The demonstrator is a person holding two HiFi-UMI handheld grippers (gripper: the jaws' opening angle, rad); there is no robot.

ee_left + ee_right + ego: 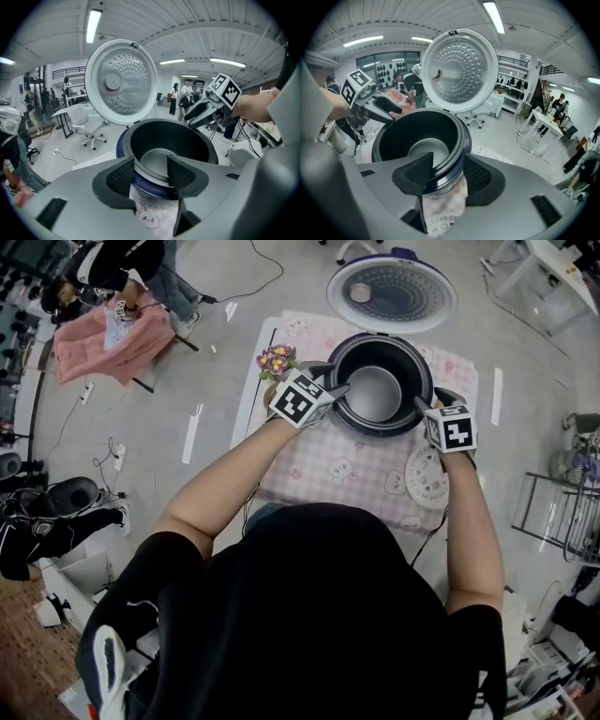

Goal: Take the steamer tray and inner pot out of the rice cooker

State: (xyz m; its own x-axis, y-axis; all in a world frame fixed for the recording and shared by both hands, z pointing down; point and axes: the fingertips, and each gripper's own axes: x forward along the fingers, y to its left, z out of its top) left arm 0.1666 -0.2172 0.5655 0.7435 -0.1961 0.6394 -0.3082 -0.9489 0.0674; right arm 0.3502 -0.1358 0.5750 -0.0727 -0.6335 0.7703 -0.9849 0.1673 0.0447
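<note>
The pot [375,395] sits inside the cooker [384,337]. It is round and deep, with dark smooth walls and a dull grey bottom. The cooker's wall is glossy dark blue. Its round lid [392,292] stands open at the far side, and the metal liner is dotted with small dimples. The tray [427,476], a pale round disc full of holes, lies flat on the cloth [347,470] at the cooker's near right.

Your left tool [339,390] is at the cooker's left rim. Its jaws stand wide apart with the near rim showing between them [151,174], and the mesh-textured pads press on nothing. Your right tool [420,407] is at the right rim. Its jaws are also apart, one over the pot's mouth and the other outside the cooker's wall [449,174], and they grip nothing that can be seen. Each tool carries a cube with black-and-white square markers.

The cloth is pink check printed with small bears. A small bunch of flowers [277,360] stands just left of the cooker.
</note>
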